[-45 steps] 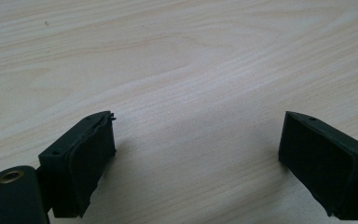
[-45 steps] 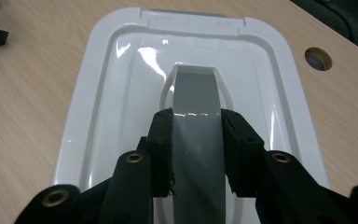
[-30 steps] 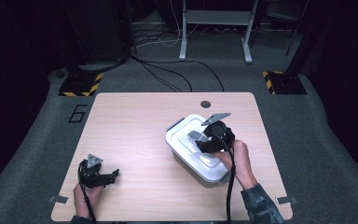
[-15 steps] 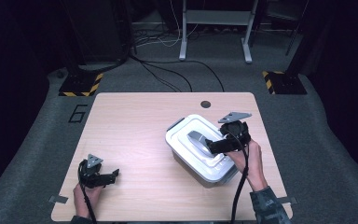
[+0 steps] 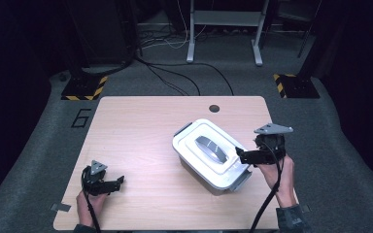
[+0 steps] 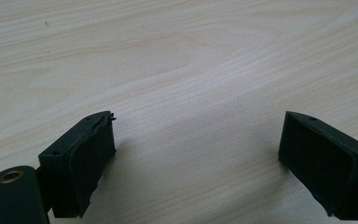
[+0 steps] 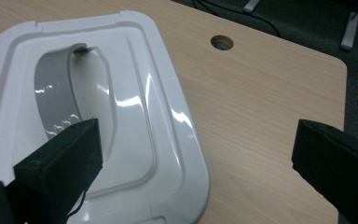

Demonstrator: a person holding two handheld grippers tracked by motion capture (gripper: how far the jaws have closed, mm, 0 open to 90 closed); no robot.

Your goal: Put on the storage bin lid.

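Wooden table [image 5: 145, 141], white lidded box [image 5: 212, 154], grey handle [image 5: 211, 147] flat

floor [image 5: 340, 145]: grey carpet | cables [image 5: 184, 77] | hazard-striped blocks [image 5: 85, 90] | metal stand [image 5: 223, 29] | surroundings dark

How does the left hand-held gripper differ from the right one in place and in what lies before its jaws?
The left hand-held gripper is over bare table near the front-left corner; the right hand-held gripper is at the white lidded box, one jaw over its lid. Both are open.
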